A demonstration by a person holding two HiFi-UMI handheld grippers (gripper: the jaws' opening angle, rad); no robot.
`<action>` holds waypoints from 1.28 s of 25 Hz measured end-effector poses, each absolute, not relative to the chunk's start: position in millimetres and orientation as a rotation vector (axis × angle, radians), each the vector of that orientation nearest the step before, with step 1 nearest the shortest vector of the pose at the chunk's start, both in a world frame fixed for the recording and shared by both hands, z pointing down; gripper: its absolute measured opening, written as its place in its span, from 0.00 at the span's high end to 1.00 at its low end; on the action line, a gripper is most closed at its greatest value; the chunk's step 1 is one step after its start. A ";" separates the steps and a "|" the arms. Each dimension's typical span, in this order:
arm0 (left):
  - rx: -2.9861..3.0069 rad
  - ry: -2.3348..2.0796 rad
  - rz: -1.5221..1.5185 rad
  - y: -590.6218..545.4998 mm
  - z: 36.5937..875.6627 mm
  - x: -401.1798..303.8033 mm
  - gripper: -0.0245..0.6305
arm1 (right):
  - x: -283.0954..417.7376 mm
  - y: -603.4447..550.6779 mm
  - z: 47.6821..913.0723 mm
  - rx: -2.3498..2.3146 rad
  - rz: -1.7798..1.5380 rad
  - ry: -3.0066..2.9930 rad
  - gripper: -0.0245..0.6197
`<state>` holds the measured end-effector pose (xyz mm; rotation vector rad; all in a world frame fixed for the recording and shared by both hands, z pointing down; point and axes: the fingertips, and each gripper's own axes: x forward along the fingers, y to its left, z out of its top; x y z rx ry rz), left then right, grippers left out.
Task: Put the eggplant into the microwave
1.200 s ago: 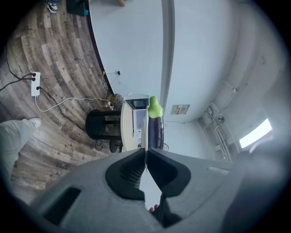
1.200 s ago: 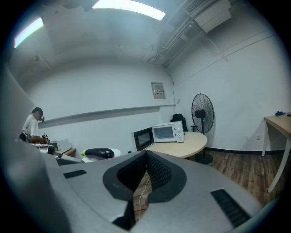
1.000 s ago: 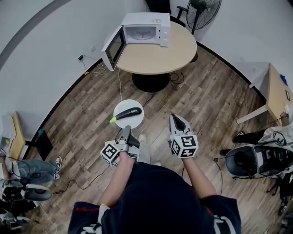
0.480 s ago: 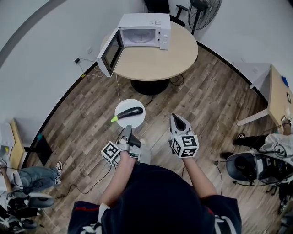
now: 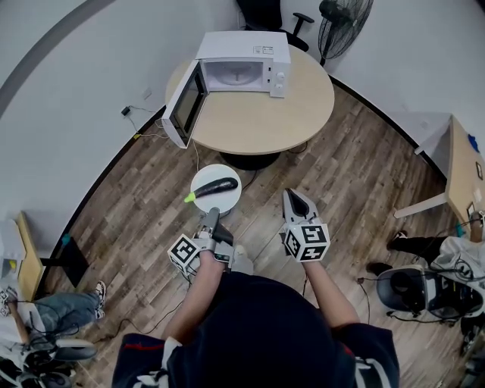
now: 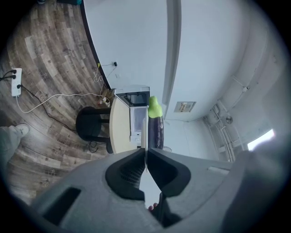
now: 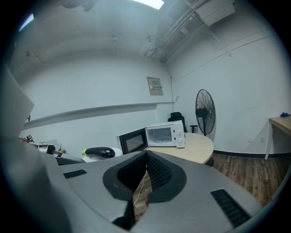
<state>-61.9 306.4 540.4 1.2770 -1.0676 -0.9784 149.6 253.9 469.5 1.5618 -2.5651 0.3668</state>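
A dark purple eggplant [image 5: 216, 185] with a yellow-green stem lies on a round white plate [image 5: 204, 203]. My left gripper [image 5: 211, 216] is shut on the plate's near rim and holds it level above the floor. In the left gripper view the eggplant [image 6: 155, 131] shows just past the shut jaws of the left gripper [image 6: 146, 152], with the thin plate rim between them. The white microwave [image 5: 241, 64] stands on the round table [image 5: 265, 114] ahead, its door [image 5: 184, 106] swung open to the left. My right gripper [image 5: 293, 196] is shut and empty, to the right of the plate.
A standing fan [image 5: 345, 19] and an office chair [image 5: 273, 15] are behind the table. White cables [image 5: 151, 114] run along the curved wall at the left. A wooden desk [image 5: 458, 163] and a person's shoes [image 5: 398, 242] are at the right. Wood floor lies between me and the table.
The table and microwave have come nearer in the head view as both grippers moved toward them. The plate with the eggplant has stayed in the left gripper.
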 end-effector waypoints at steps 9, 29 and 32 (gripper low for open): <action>1.278 -1.041 -0.959 223.3 540.9 -95.6 0.93 | 116.2 176.5 465.3 1.597 0.353 -2.537 0.94; 1.272 -0.984 -0.903 115.6 560.3 -128.1 0.93 | 83.0 78.5 477.0 1.660 0.348 -2.448 0.94; 1.256 -0.992 -0.910 103.8 564.8 -132.2 0.93 | 78.0 65.3 480.2 1.642 0.345 -2.452 0.94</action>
